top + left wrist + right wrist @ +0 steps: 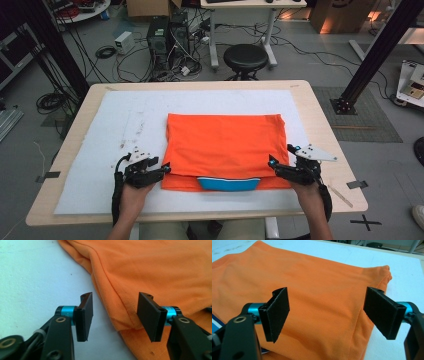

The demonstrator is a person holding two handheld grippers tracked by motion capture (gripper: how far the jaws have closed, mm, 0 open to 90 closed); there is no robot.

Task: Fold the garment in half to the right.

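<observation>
Your right gripper (281, 165) covers the near right corner of the orange shirt (225, 145), and your left gripper (161, 169) sits over its near left corner, so you cannot tell there how the layers lie. The blue collar (229, 183) shows as a strip only, the rest tucked under the orange fold. In the left gripper view the shirt (155, 270) runs off the top and right edges.

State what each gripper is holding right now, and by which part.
Nothing is held. The left gripper has its jaws open astride the near left folded edge of the orange shirt, pads not pressing. The right gripper stands open over the shirt's near right edge.
</observation>
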